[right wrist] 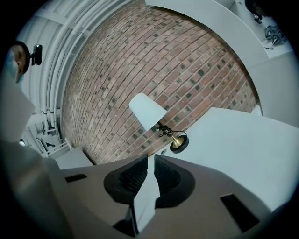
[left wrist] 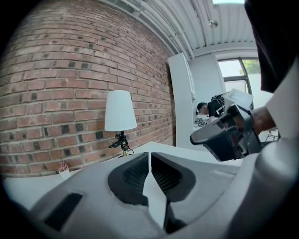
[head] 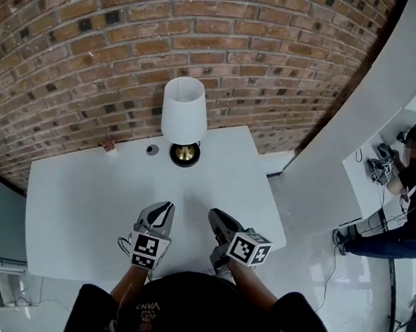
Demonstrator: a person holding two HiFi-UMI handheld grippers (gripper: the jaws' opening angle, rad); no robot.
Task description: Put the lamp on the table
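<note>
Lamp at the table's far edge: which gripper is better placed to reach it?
Left, narrowly. The left gripper lines up more nearly with the lamp than the right gripper. Both are empty, jaws closing on nothing, equally far back.

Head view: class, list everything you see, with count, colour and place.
Lamp: one, white shade, brass base; table's far edge, by the wall.
Table: one, white; under the grippers.
Small round thing: one, dark; left of the lamp.
Small reddish thing: one; further left on the table.
Brick wall: one, red-brown; behind the table.
Person: one, dark clothes; far right.
Left gripper: one, grey; over the table's near side, jaws closing, empty.
Right gripper: one, grey; beside it, jaws closing, empty.
</note>
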